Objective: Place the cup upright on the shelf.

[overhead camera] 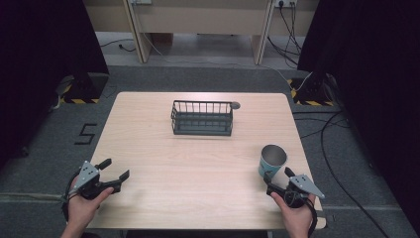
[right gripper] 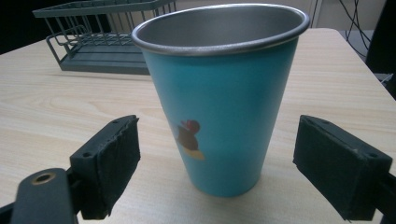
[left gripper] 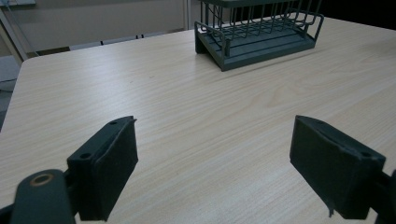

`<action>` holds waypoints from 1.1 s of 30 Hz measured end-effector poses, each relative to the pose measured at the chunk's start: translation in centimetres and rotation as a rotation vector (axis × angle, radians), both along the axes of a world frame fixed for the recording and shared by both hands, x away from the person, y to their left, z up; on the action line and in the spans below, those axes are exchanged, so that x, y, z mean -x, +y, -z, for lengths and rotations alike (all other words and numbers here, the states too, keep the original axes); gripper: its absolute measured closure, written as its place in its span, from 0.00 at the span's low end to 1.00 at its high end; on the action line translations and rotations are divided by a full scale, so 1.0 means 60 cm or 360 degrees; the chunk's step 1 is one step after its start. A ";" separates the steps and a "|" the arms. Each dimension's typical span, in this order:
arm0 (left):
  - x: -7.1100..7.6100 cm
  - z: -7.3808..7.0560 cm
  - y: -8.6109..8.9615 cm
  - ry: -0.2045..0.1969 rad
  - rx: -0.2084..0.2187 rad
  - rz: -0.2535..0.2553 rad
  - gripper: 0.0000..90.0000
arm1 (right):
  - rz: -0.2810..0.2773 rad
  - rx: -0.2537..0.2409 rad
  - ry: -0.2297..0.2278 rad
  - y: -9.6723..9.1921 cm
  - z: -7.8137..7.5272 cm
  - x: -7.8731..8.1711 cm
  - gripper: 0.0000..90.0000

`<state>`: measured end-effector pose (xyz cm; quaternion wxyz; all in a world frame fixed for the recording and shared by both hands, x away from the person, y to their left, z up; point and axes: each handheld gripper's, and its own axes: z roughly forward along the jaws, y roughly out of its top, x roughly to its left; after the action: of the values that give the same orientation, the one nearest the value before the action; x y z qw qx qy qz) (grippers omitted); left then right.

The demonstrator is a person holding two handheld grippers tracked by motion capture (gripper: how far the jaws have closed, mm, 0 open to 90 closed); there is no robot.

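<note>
- Cup point(right gripper: 223, 100): blue, bare metal rim and inside, small cartoon bird printed on the side. Stands upright on the table point(overhead camera: 198, 168), near its front right corner; seen in the high view at point(overhead camera: 272, 159).
- Right gripper point(right gripper: 217, 175): jaws spread wide, one pad on each side of the cup's lower half, clear gap to the cup wall on both sides. Nothing gripped. In the high view it sits just in front of the cup at point(overhead camera: 279, 179), held by the person's right hand point(overhead camera: 295, 214) at the table's front edge.
- Left gripper point(left gripper: 215, 172): jaws wide apart, bare wood between them, nothing held. High view places it at the front left corner point(overhead camera: 115, 169), in the left hand point(overhead camera: 84, 206), well apart from the cup.
- Wire basket point(overhead camera: 202, 117): dark grey, rectangular, solid slatted base, standing at the middle of the table's far half. Well apart from both grippers and the cup.
- Small dark round piece point(overhead camera: 236, 105) touches the basket's far right corner; too small to identify.
</note>
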<state>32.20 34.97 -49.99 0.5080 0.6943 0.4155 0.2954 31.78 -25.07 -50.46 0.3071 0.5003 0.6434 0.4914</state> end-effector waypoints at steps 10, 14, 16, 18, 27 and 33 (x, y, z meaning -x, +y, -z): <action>0.000 0.000 0.000 -0.0002 -0.0001 0.0004 0.16 | -0.0009 0.0031 0.0004 0.010 -0.001 -0.022 0.17; 0.000 0.000 0.000 -0.0002 0.0000 0.0004 0.16 | -0.0001 0.0048 -0.0011 0.012 -0.005 -0.035 0.16; 0.000 0.000 0.000 -0.0003 -0.0001 0.0003 0.16 | -0.0001 0.0042 -0.0005 0.014 -0.005 -0.042 0.16; 0.000 0.000 0.000 -0.0005 -0.0002 0.0002 0.16 | -0.0002 0.0043 -0.0003 0.016 -0.005 -0.049 0.16; 0.000 0.000 0.000 -0.0004 0.0000 0.0006 0.16 | -0.0011 0.0045 -0.0011 0.023 -0.004 -0.073 0.16; 0.000 0.000 0.000 -0.0003 -0.0001 0.0011 0.16 | -0.0024 0.0045 -0.0012 0.025 -0.001 -0.078 0.16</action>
<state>32.20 34.94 -50.00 0.5091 0.6957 0.4125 0.2944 36.44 -23.55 -50.37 0.3128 0.4890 0.6529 0.4865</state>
